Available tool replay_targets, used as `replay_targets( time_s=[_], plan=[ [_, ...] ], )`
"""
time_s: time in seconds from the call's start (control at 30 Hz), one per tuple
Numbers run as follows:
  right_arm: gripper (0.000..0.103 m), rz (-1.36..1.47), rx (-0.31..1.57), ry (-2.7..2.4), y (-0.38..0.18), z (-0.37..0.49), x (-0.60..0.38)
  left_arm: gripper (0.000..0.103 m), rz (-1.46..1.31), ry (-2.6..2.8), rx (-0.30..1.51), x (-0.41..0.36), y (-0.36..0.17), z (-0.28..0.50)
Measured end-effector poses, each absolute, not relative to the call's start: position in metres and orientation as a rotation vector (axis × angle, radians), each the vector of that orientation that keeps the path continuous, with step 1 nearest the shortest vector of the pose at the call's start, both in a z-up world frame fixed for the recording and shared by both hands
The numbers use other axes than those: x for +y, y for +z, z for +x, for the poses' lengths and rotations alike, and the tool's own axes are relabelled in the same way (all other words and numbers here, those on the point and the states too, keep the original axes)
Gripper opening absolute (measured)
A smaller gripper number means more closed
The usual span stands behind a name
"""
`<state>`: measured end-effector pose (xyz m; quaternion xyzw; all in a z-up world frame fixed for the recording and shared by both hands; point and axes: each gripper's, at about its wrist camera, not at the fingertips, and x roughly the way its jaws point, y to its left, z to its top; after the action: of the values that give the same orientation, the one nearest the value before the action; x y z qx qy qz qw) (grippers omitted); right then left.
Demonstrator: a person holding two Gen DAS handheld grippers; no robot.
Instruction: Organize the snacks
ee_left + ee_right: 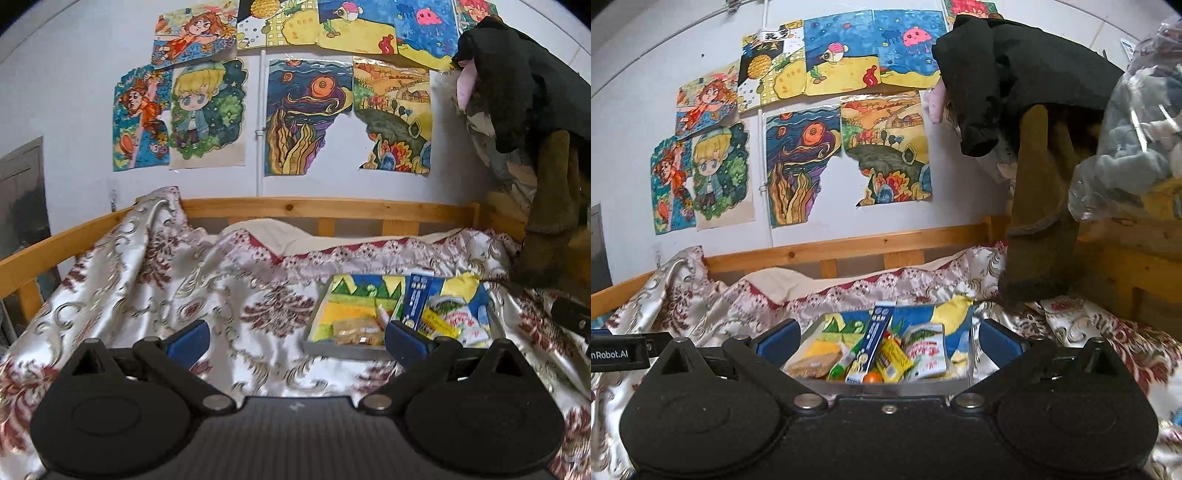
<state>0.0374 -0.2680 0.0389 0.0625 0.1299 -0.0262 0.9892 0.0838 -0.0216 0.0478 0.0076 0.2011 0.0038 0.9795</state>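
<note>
The snacks are gathered in a shallow tray lined with a colourful drawing, set on the patterned bedspread of a wooden-railed bed. In the right wrist view, a blue upright box, a white and red pouch, a yellow packet, a clear bag of biscuits, a green tube and a small orange ball are seen crowded together, touching or overlapping.

The right tool is held wide open just before the tray, with nothing between its fingers. The left tool is likewise spread wide and empty, left of the tray.

The packets are judged light, soft and slippery, so they would likely crumple or slide under a hard pinch; a sealed edge or a flat middle is best taken. The blue box is judged stiff and is best gripped across its narrow sides. The ball may roll away if nudged.
</note>
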Motion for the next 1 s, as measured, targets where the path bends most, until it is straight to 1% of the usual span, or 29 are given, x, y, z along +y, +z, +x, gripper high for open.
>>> replay_targets(
  time_s=[0.43, 1.0],
  plan=[
    [0.102, 0.13, 0.287, -0.077, 0.035, -0.022, -0.26, 0.103, 0.022, 0.017, 0.402, -0.007, 0.037, 0.019],
    [0.102, 0.009, 0.412, -0.024, 0.018, -0.04, -0.227, 0.103, 0.003, 0.105, 0.499, 0.008, 0.018, 0.001]
  ],
)
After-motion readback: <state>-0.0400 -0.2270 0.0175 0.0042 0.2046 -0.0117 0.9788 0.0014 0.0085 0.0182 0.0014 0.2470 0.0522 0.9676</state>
